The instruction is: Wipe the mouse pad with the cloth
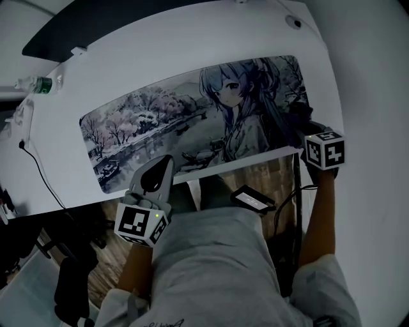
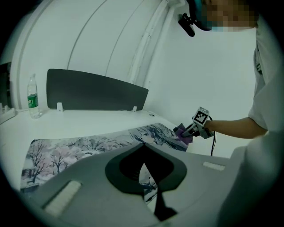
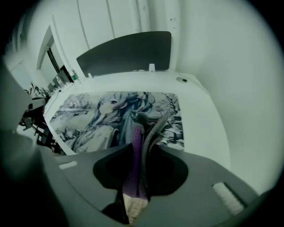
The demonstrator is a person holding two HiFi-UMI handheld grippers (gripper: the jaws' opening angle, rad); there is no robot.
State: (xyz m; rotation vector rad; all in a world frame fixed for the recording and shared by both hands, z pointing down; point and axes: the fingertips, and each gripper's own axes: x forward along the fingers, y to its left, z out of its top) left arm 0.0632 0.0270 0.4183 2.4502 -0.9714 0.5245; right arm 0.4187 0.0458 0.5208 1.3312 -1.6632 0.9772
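Cloth (image 3: pixel 133 164) clamped in my right gripper (image 3: pixel 140 144), at the right end of the mouse pad (image 1: pixel 192 121).

Nearest me, my left gripper (image 1: pixel 166 163) sits at the front edge of the white desk (image 1: pixel 160 57), jaws pressed together with nothing between them and tips over the pad's near edge. To my right, the other gripper's jaws are closed on a bunched purple cloth, whose free end lies on the pad near its right corner. The long pad, printed with a drawn girl and blossoming trees, spans most of the desk. Beyond it, a clear bottle (image 1: pixel 39 85) stands at the far left, and a dark panel (image 1: pixel 96 19) rises along the back edge.
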